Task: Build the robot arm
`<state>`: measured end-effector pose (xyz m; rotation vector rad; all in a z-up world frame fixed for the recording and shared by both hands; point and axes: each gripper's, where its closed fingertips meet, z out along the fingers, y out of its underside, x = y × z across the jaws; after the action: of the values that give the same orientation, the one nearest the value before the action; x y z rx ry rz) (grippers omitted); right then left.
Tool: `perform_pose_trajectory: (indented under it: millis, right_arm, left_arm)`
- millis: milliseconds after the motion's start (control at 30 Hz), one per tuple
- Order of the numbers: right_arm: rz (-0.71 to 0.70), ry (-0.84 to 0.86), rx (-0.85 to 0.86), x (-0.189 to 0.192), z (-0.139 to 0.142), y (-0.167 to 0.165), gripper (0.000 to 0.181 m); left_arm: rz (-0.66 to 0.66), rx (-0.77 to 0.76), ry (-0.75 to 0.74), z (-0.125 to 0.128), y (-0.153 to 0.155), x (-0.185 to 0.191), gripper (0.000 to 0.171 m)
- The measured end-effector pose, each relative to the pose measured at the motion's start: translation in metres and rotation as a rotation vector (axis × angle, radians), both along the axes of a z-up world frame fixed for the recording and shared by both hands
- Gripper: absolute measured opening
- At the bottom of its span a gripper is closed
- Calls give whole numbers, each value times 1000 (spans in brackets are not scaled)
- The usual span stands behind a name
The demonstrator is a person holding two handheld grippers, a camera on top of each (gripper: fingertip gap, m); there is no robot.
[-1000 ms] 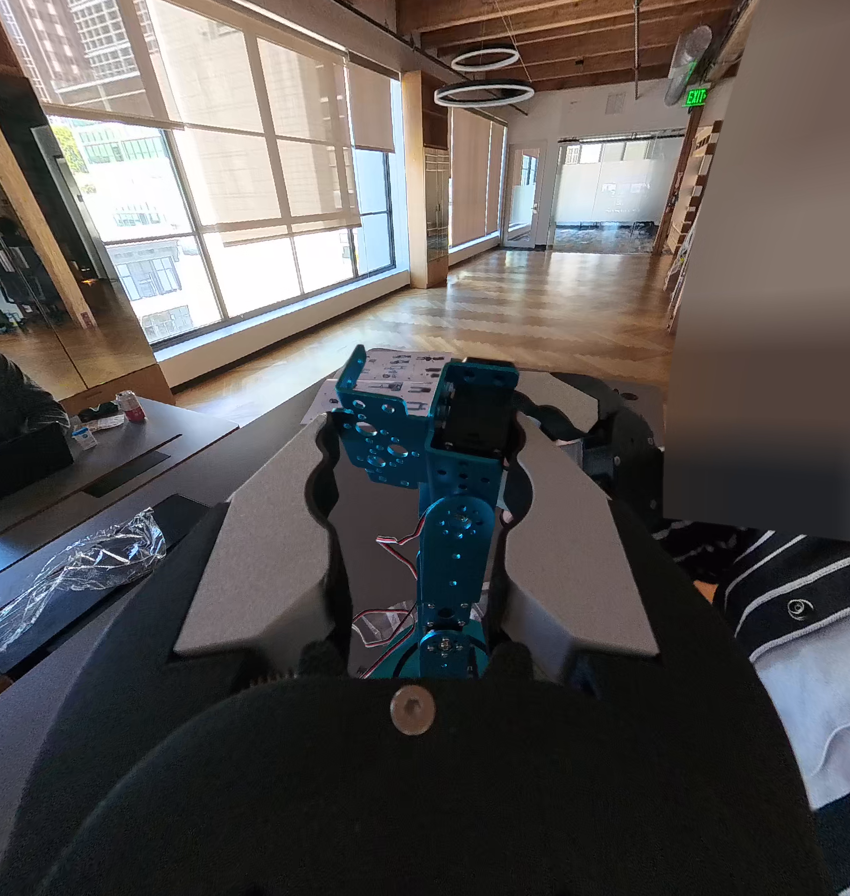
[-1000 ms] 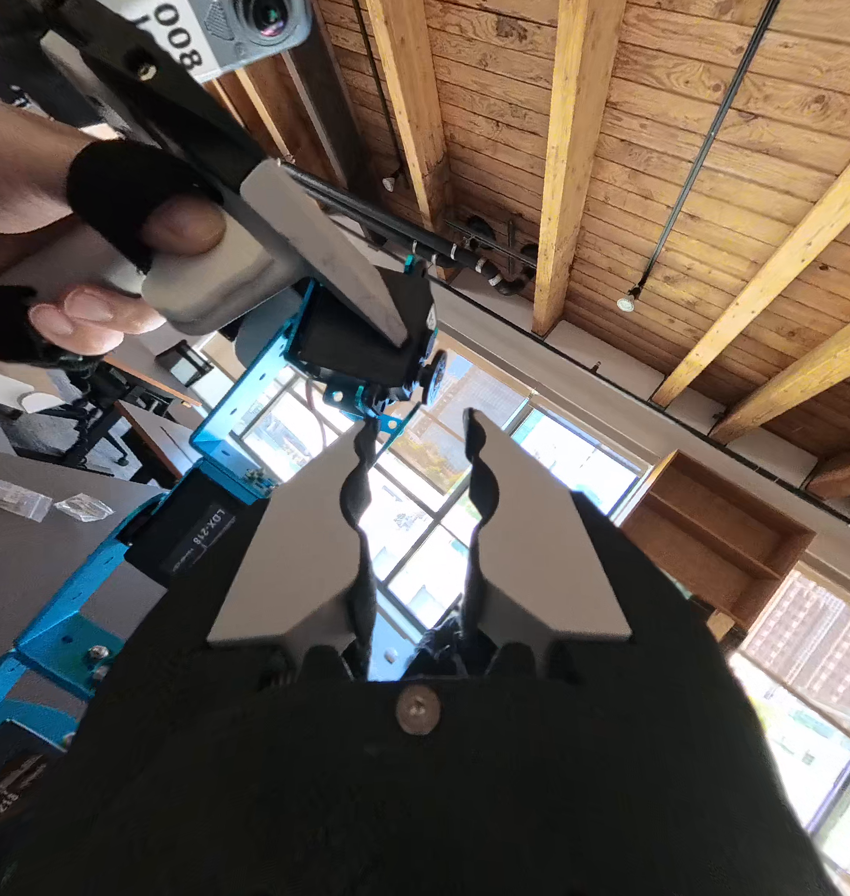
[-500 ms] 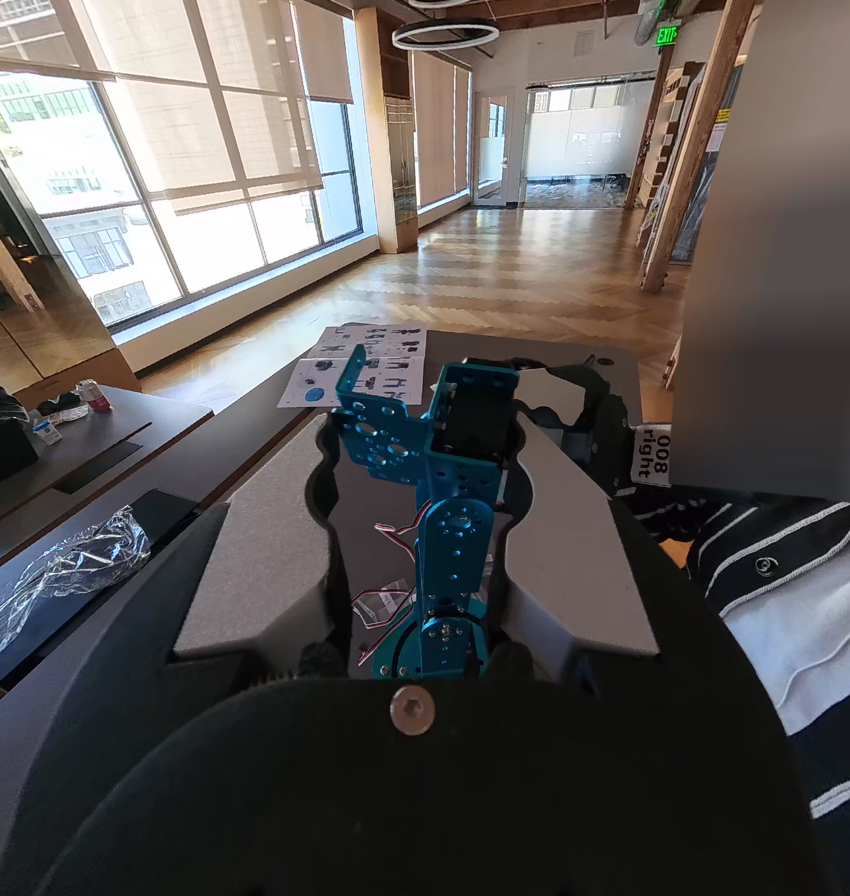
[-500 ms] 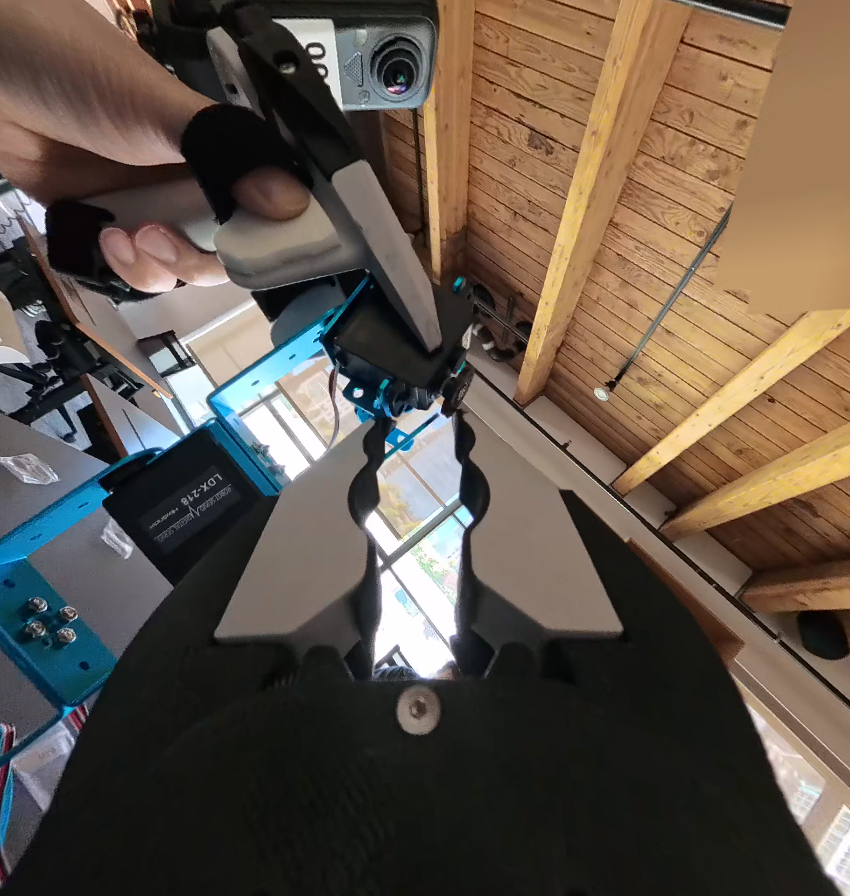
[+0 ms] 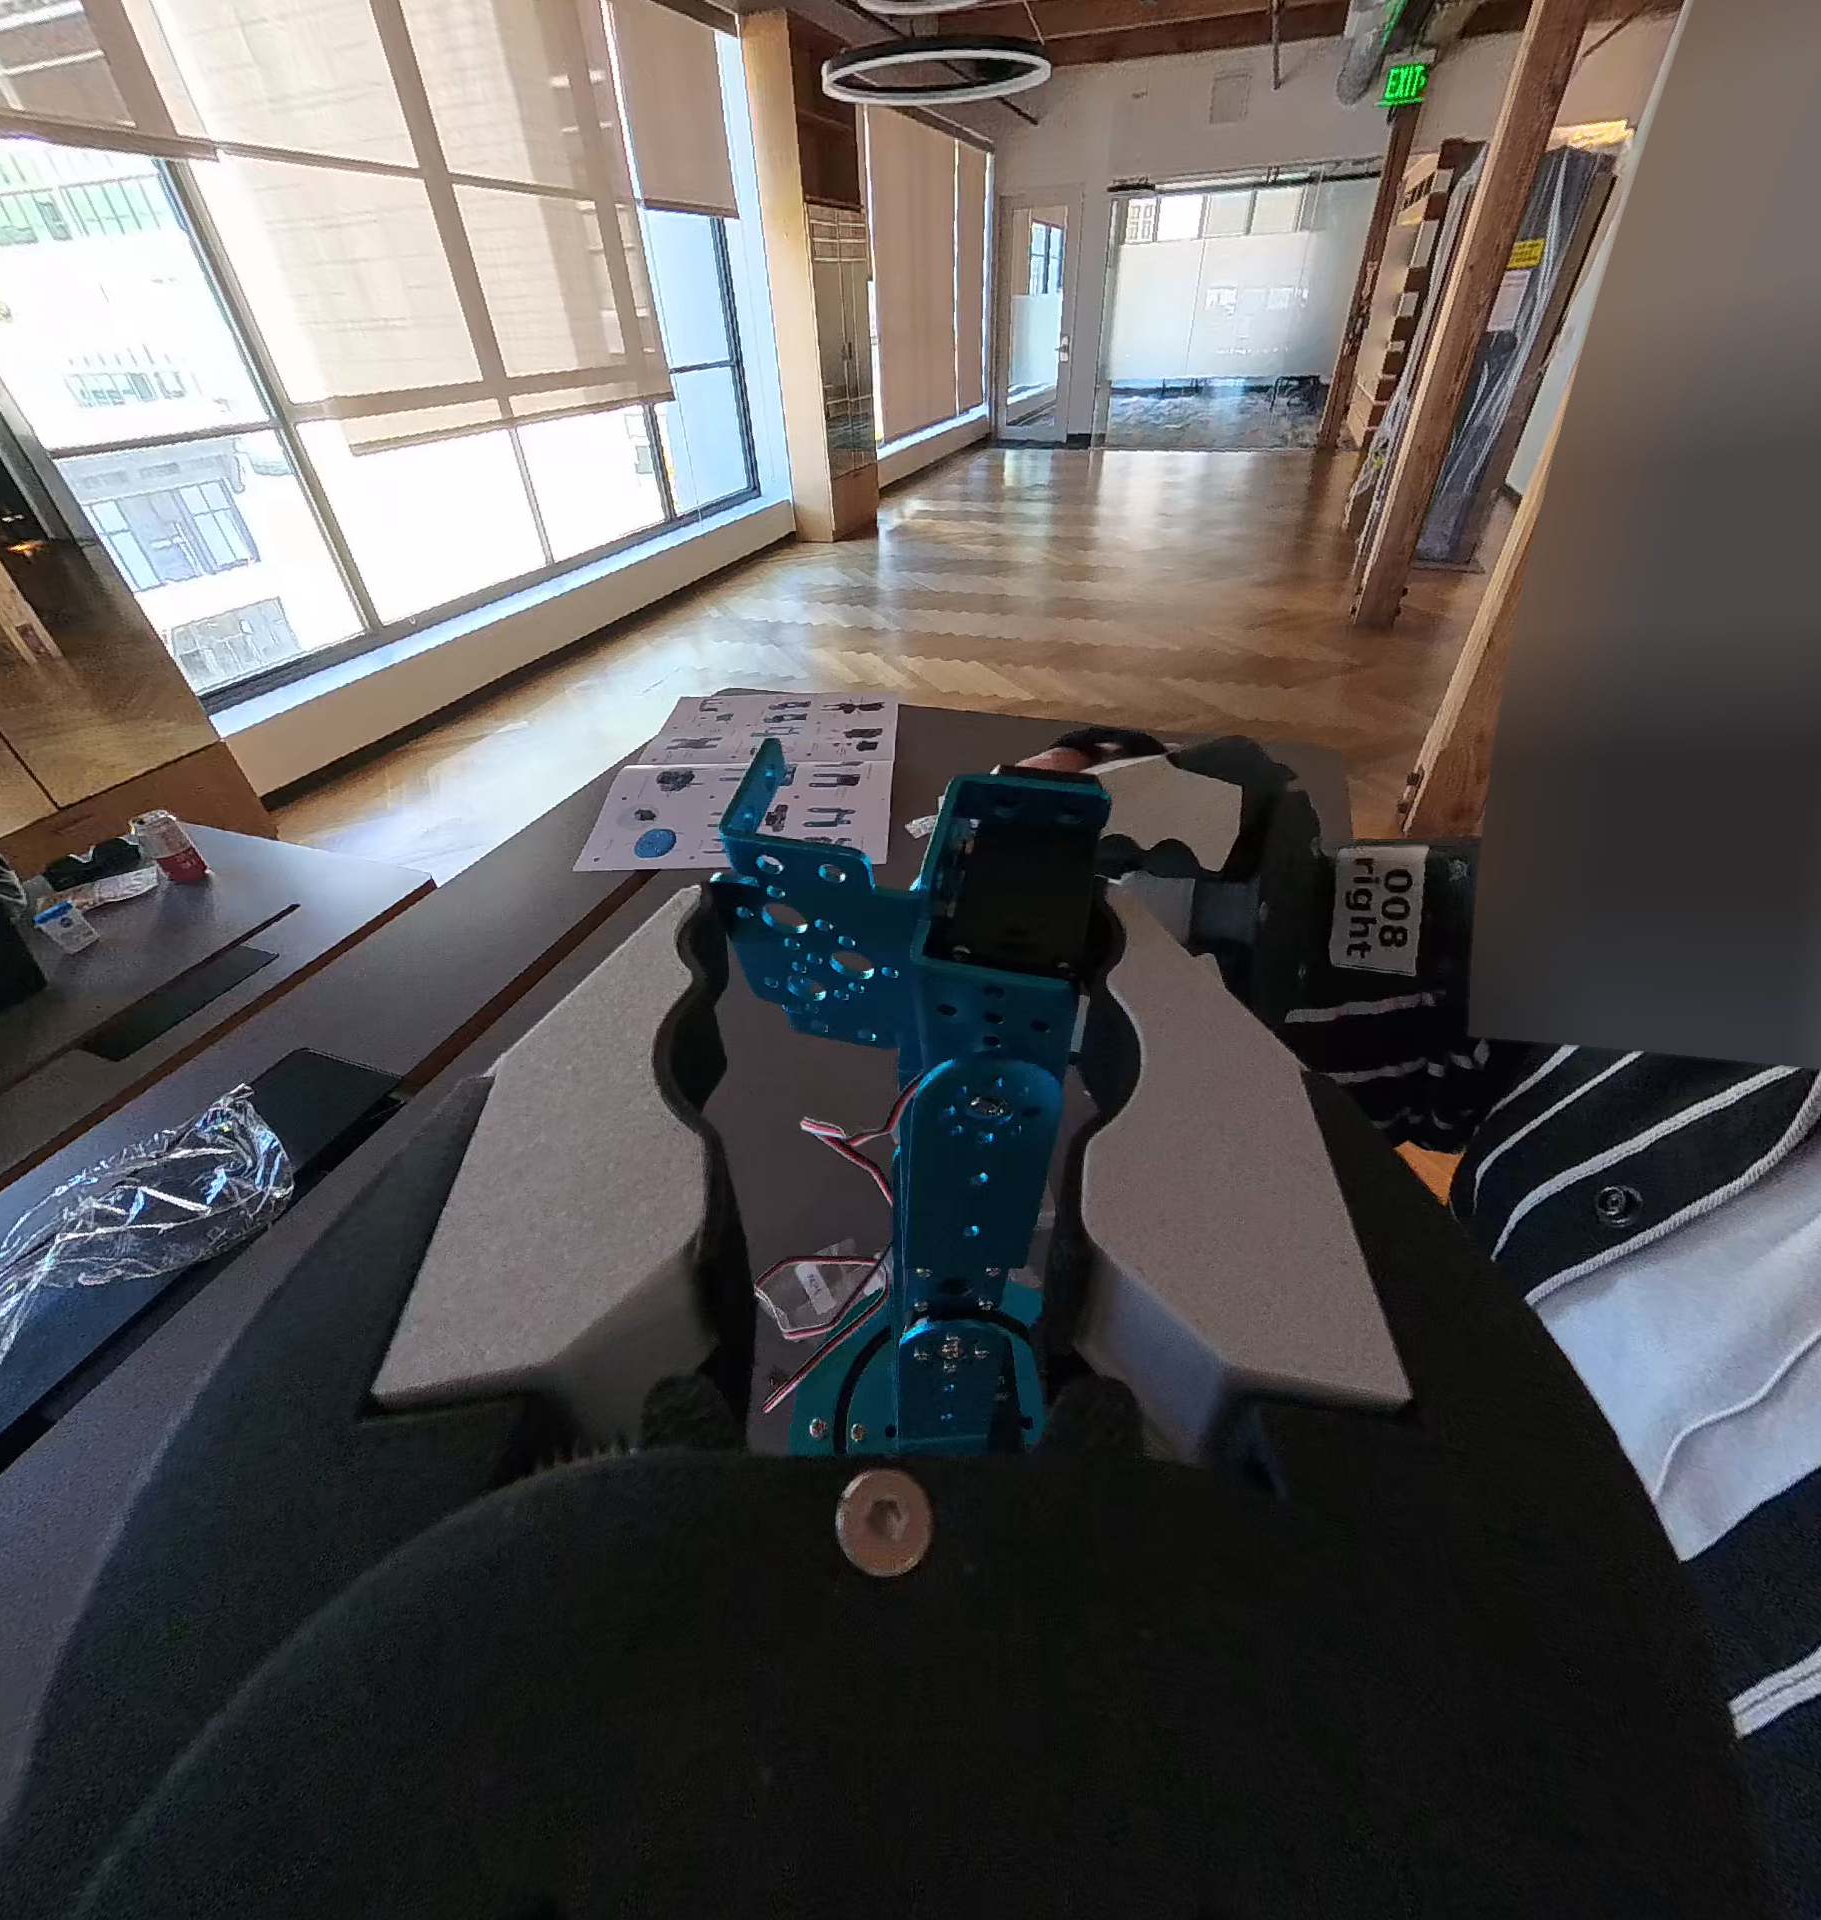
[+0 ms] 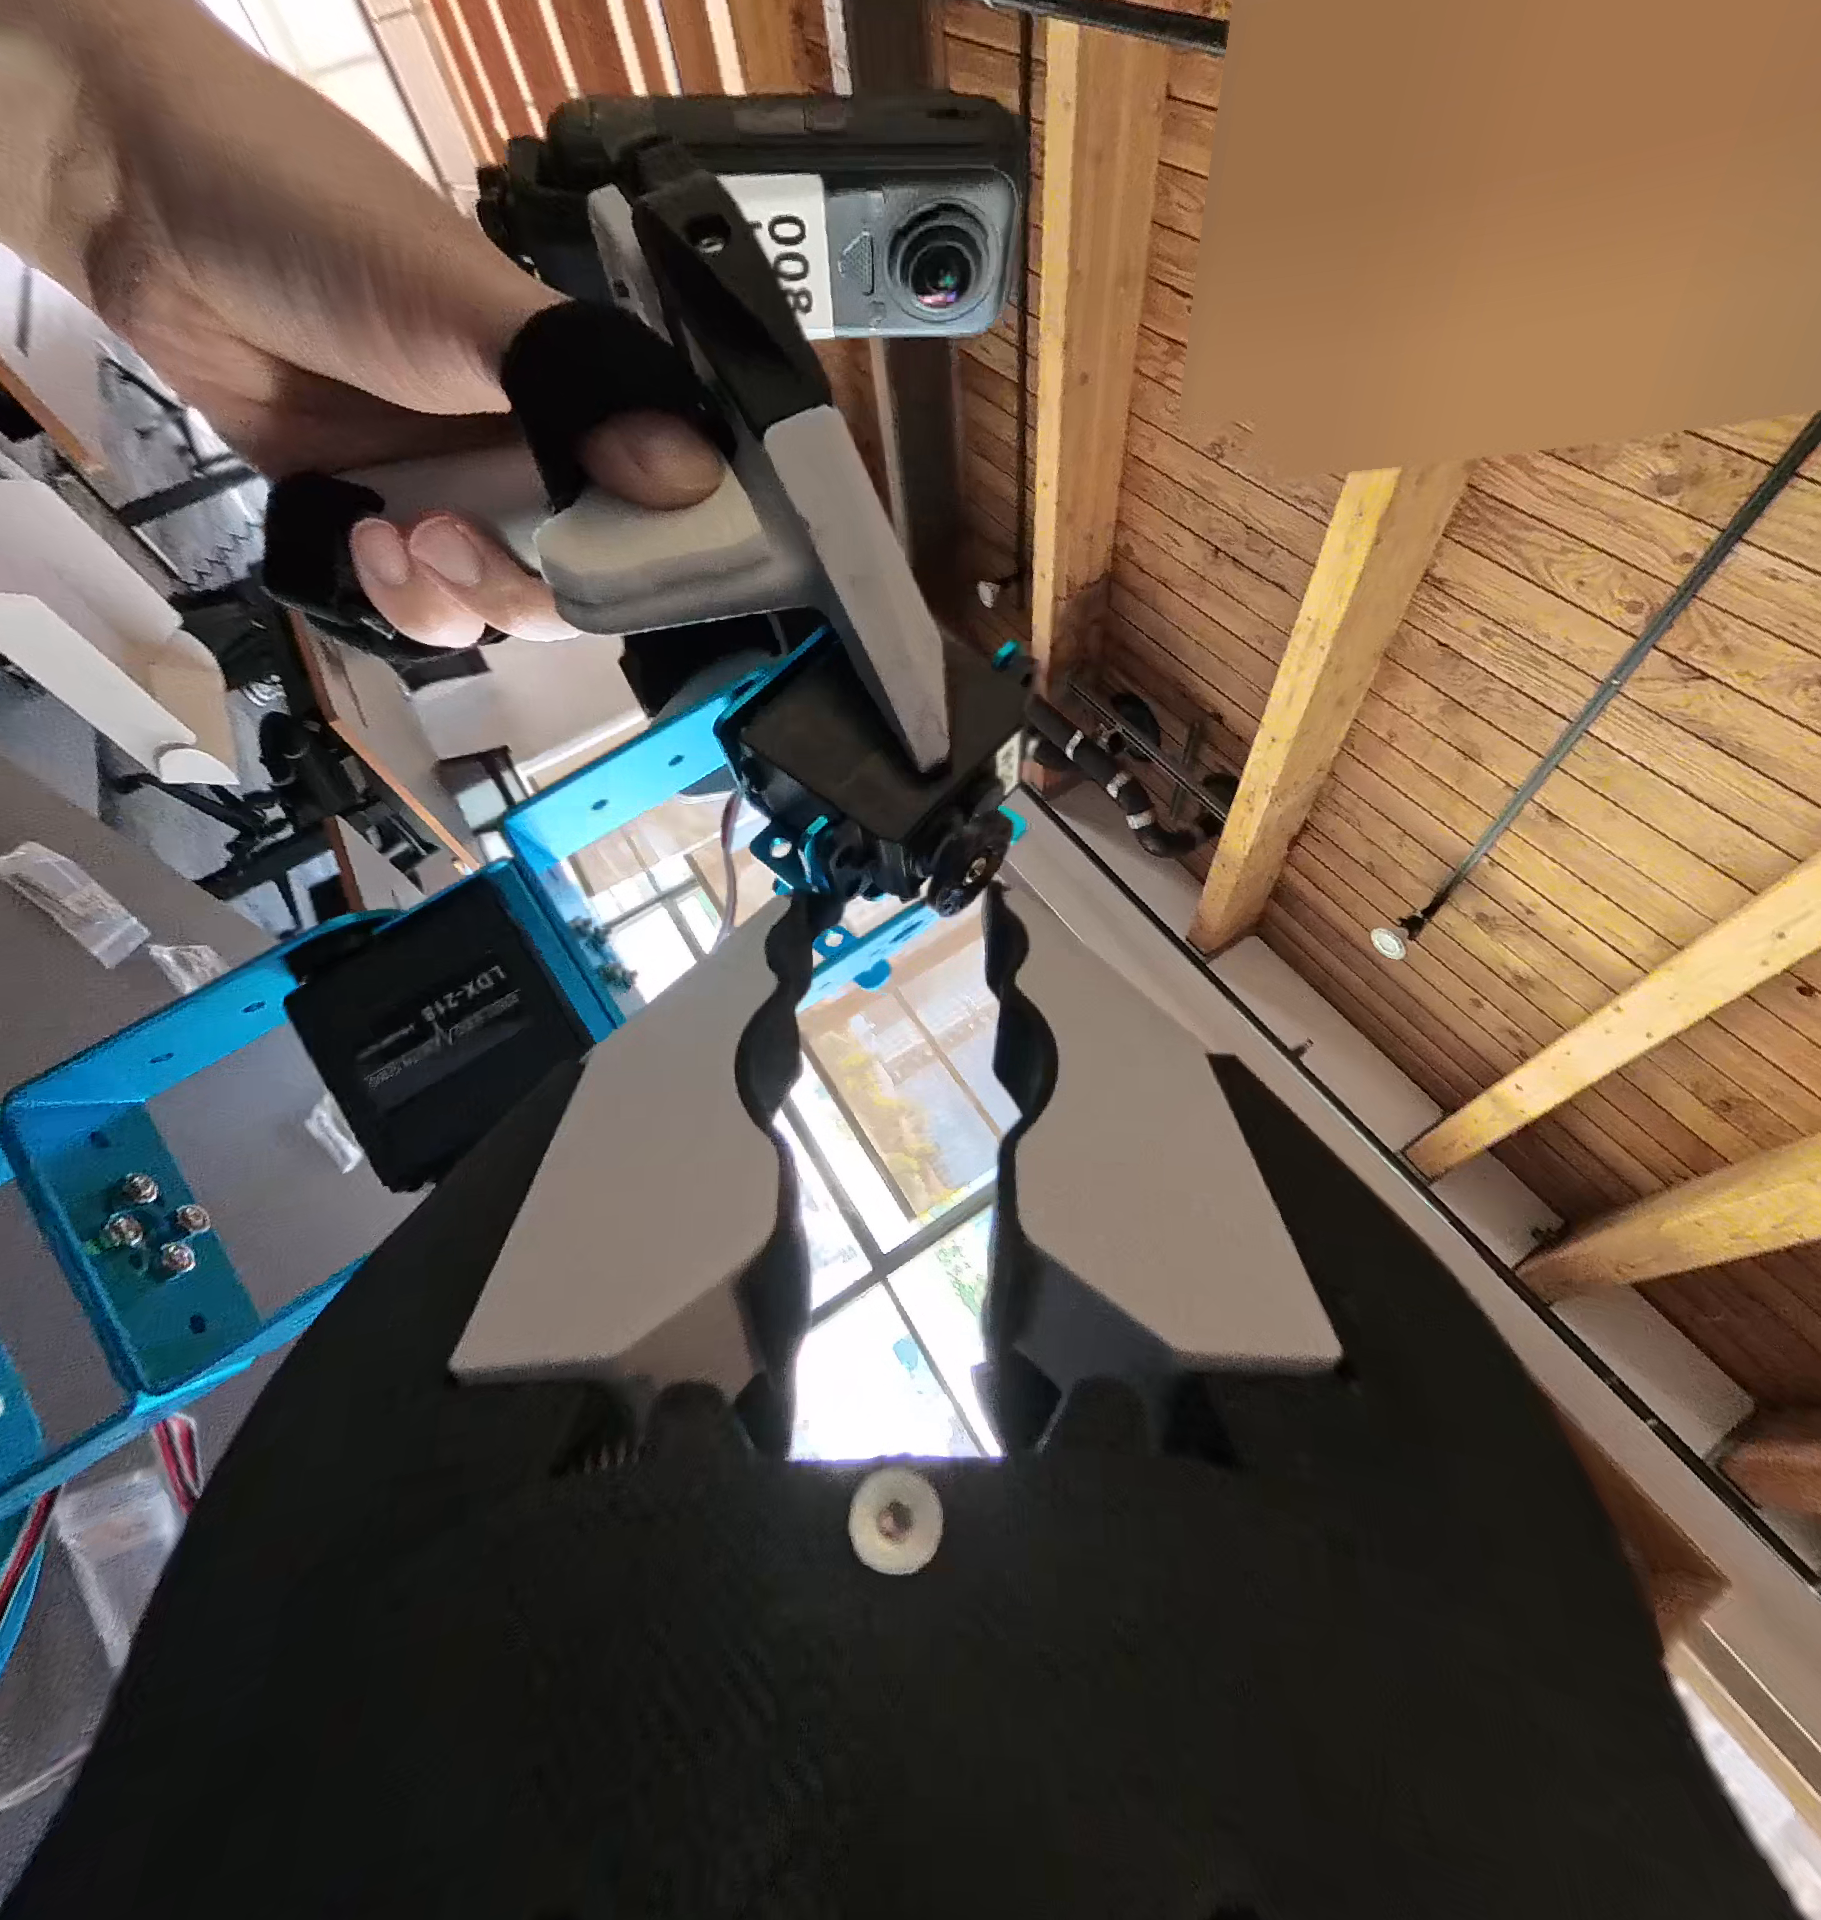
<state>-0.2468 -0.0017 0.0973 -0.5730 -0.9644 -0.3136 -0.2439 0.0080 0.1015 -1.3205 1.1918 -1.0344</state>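
Nearer than a second ago, my right tool [image 6: 893, 906], narrow, reaches the black servo [image 6: 864, 769], grip unclear; my left tool [image 5: 906, 920] clamps the blue servo arm [image 5: 973, 1174].

The left gripper [image 5: 901, 914] is tipping downward, revealing more printed sheets [image 5: 771, 779]. The right gripper [image 6: 890, 914] is closing in under the blue servo arm [image 6: 875, 790].

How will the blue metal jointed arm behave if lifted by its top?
Probably stiff within each link: the blue metal jointed arm is screwed plate brackets. It may fold at its round joints. Likely top-heavy, as the left tongs hold a black servo block there; the thin loose wires could snag.
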Motion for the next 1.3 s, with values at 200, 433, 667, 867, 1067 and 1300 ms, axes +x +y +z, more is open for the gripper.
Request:
perform_pose_trajectory:
  millis: [200, 433, 667, 867, 1067, 1300]
  right_arm:
    - [18, -1, -5, 0, 0, -2, 31]
    - [-6, -2, 12, 0, 2, -2, 29]
    - [-17, -12, 19, 0, 3, -4, 27]
    - [9, 13, 6, 2, 7, -7, 28]
    - [4, -7, -21, 0, 4, -4, 29]
    - [-1, -30, -31, -2, 1, -3, 31]
  left_arm:
    - [-2, -12, -22, 0, -1, 1, 67]
    - [34, 22, 9, 2, -1, -1, 67]
    - [34, 22, 51, 2, -2, -1, 67]
    - [34, 31, 43, 8, -5, 3, 67]
    - [82, 32, 64, 6, -2, -1, 68]
    - [120, 47, 98, 5, -1, -2, 67]
